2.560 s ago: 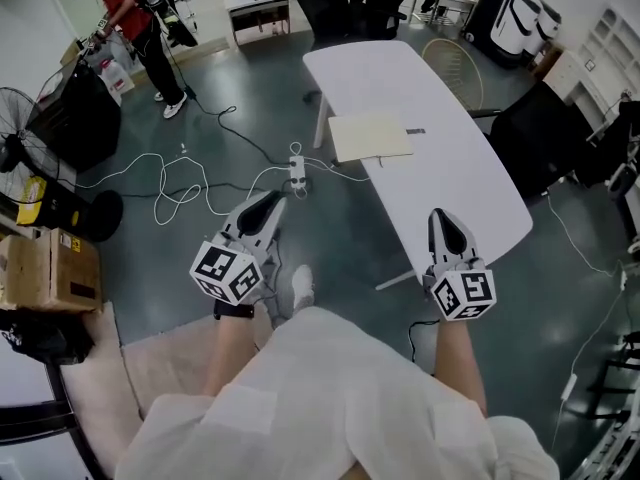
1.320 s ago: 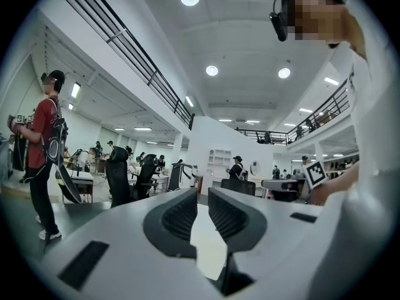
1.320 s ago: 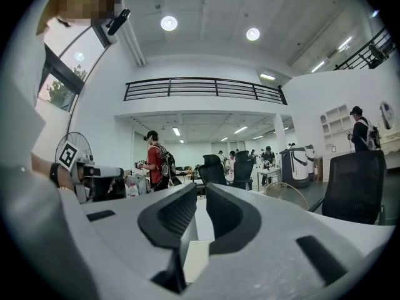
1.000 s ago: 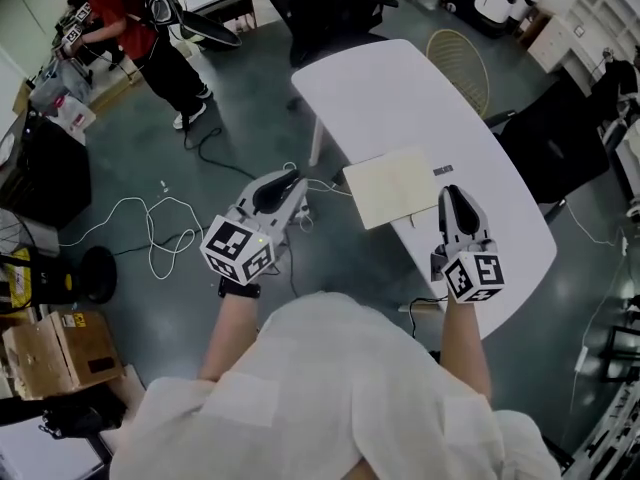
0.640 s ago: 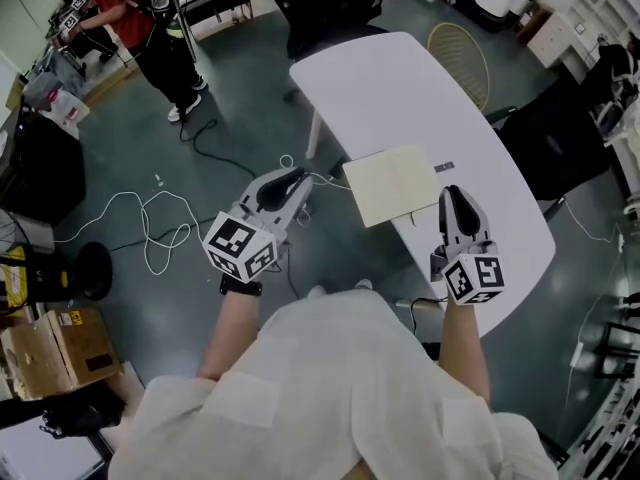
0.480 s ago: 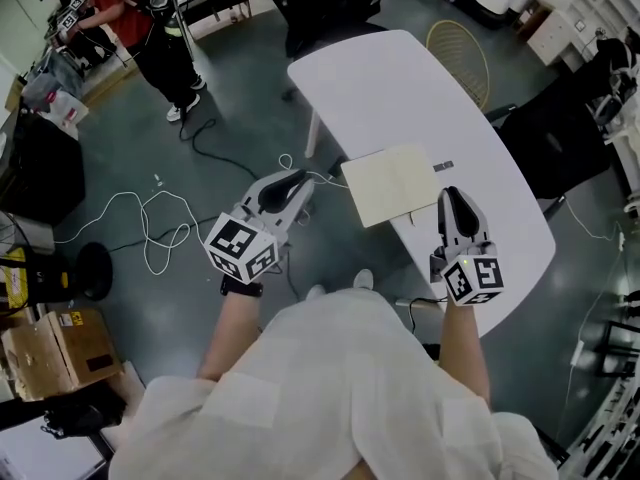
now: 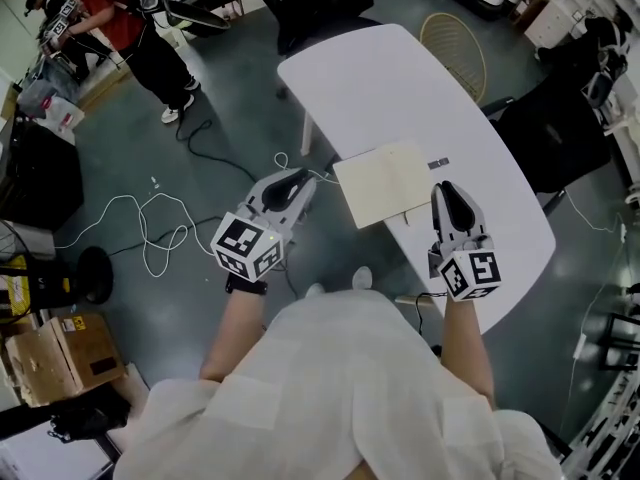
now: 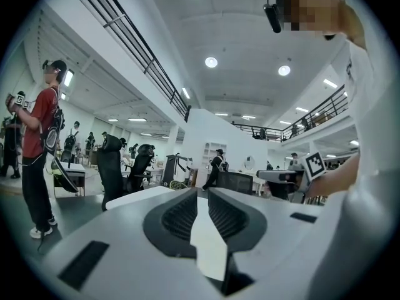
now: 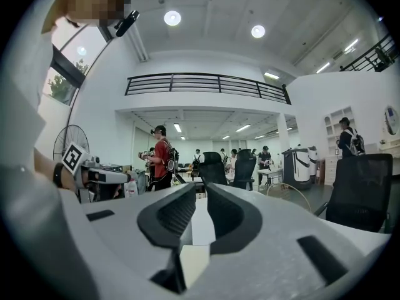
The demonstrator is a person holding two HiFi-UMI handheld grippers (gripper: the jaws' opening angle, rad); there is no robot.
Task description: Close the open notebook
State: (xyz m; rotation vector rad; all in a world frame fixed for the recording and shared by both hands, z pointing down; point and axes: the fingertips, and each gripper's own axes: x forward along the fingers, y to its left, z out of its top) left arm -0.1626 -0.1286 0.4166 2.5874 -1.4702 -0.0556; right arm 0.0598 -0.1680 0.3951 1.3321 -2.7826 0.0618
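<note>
The notebook (image 7: 383,182) lies on the white table (image 7: 400,78) near its front edge, cream face up, with a small dark tab at its right side. My left gripper (image 7: 298,176) hovers over the floor just left of the table, its jaws together and nothing between them. My right gripper (image 7: 443,187) hangs over the table just right of the notebook's near corner, also shut and empty. In the left gripper view the left gripper (image 8: 201,192) points level across the tabletop. The right gripper (image 9: 200,187) does the same in the right gripper view.
White cables (image 7: 150,230) trail over the grey floor at the left. A person in a red top (image 7: 110,8) stands at the far left. A wicker chair (image 7: 455,53) and a black chair (image 7: 555,138) stand beyond the table. A cardboard box (image 7: 60,353) sits at the lower left.
Both grippers have drifted a little forward and down towards the table and the notebook. Their jaws stay as they were. The notebook has not moved on the table.
</note>
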